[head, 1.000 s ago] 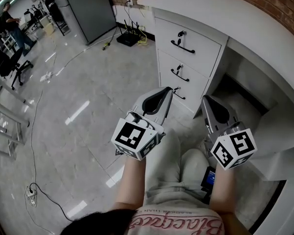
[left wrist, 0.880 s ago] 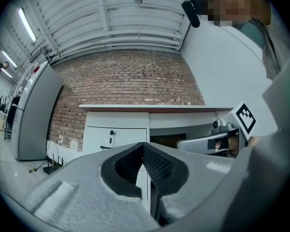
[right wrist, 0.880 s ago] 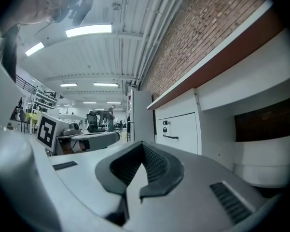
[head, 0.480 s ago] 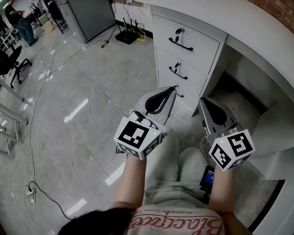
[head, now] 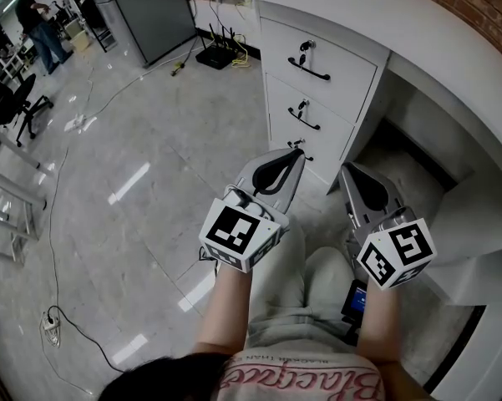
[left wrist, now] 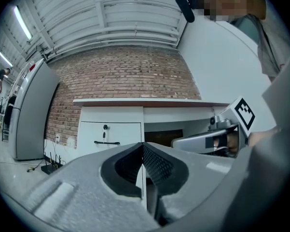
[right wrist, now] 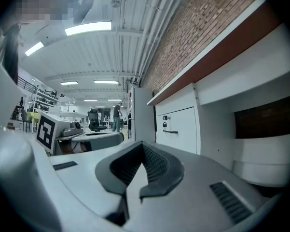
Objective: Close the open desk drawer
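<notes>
The white desk point(head: 359, 7) has a stack of three drawers: top point(head: 338, 57), middle point(head: 326, 111) and bottom point(head: 321, 161), each with a black handle. All three fronts look flush with one another. My left gripper point(head: 298, 148) is shut and empty, held level, its tip right by the bottom drawer's handle; whether it touches I cannot tell. In the left gripper view the left gripper point(left wrist: 143, 145) faces the desk, with the top drawer point(left wrist: 111, 134) ahead. My right gripper point(head: 345, 170) is shut and empty, beside the drawer stack's right edge. The right gripper view has the right gripper point(right wrist: 143, 144) and a drawer point(right wrist: 176, 127).
Right of the drawers opens the desk's kneehole point(head: 418, 149). A router with cables point(head: 220, 57) lies on the floor by a grey cabinet point(head: 150, 15). An office chair point(head: 17, 98), a metal rack point(head: 4, 199) and a floor cable point(head: 54, 328) are at left. A person point(head: 38, 15) stands far back.
Both grippers keep their places and stay shut. The desk has shifted slightly up in the head view, and the person at the far left has stepped along.
</notes>
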A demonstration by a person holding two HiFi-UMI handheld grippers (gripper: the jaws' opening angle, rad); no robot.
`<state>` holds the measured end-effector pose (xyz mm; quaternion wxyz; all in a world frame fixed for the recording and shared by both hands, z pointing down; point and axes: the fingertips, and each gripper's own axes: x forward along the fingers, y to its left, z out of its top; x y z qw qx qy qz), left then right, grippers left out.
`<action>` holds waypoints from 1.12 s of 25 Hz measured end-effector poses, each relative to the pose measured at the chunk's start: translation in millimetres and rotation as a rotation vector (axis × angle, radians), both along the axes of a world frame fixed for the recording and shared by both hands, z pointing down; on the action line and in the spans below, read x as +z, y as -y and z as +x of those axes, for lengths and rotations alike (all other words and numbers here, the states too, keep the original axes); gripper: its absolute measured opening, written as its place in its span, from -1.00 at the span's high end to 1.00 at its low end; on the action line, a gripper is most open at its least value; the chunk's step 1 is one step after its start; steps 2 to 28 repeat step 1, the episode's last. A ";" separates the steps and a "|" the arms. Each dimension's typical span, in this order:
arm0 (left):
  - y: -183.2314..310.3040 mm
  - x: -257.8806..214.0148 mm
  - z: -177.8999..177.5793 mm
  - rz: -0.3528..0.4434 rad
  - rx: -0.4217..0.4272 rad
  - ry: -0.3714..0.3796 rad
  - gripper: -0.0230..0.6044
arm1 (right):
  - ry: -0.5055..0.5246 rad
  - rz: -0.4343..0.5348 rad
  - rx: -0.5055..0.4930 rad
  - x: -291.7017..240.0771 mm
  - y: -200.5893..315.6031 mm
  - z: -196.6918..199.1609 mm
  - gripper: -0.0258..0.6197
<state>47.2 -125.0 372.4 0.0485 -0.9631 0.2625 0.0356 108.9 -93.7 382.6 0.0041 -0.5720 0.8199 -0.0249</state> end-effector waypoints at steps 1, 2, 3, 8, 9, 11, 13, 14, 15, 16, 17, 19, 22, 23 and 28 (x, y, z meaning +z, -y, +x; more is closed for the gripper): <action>0.2 0.2 0.3 0.001 0.001 0.000 0.91 | 0.001 -0.001 0.001 0.1 0.8 -0.1 0.89; 0.2 0.2 0.3 0.001 0.001 0.000 0.91 | 0.001 -0.001 0.001 0.1 0.8 -0.1 0.89; 0.2 0.2 0.3 0.001 0.001 0.000 0.91 | 0.001 -0.001 0.001 0.1 0.8 -0.1 0.89; 0.2 0.2 0.3 0.001 0.001 0.000 0.91 | 0.001 -0.001 0.001 0.1 0.8 -0.1 0.89; 0.2 0.2 0.3 0.001 0.001 0.000 0.91 | 0.001 -0.001 0.001 0.1 0.8 -0.1 0.89; 0.2 0.2 0.3 0.001 0.001 0.000 0.91 | 0.001 -0.001 0.001 0.1 0.8 -0.1 0.89; 0.2 0.2 0.3 0.001 0.001 0.000 0.91 | 0.001 -0.001 0.001 0.1 0.8 -0.1 0.89; 0.2 0.2 0.3 0.001 0.001 0.000 0.91 | 0.001 -0.001 0.001 0.1 0.8 -0.1 0.89; 0.2 0.2 0.3 0.001 0.001 0.000 0.91 | 0.001 -0.001 0.001 0.1 0.8 -0.1 0.89; 0.2 0.2 0.3 0.001 0.001 0.000 0.91 | 0.001 -0.001 0.001 0.1 0.8 -0.1 0.89; 0.2 0.2 0.3 0.001 0.001 0.000 0.91 | 0.001 -0.001 0.001 0.1 0.8 -0.1 0.89; 0.2 0.2 0.3 0.001 0.001 0.000 0.91 | 0.001 -0.001 0.001 0.1 0.8 -0.1 0.89; 0.2 0.2 0.3 0.001 0.001 0.000 0.91 | 0.001 -0.001 0.001 0.1 0.8 -0.1 0.89; 0.2 0.2 0.3 0.001 0.001 0.000 0.91 | 0.001 -0.001 0.001 0.1 0.8 -0.1 0.89; 0.2 0.2 0.3 0.001 0.001 0.000 0.91 | 0.001 -0.001 0.001 0.1 0.8 -0.1 0.89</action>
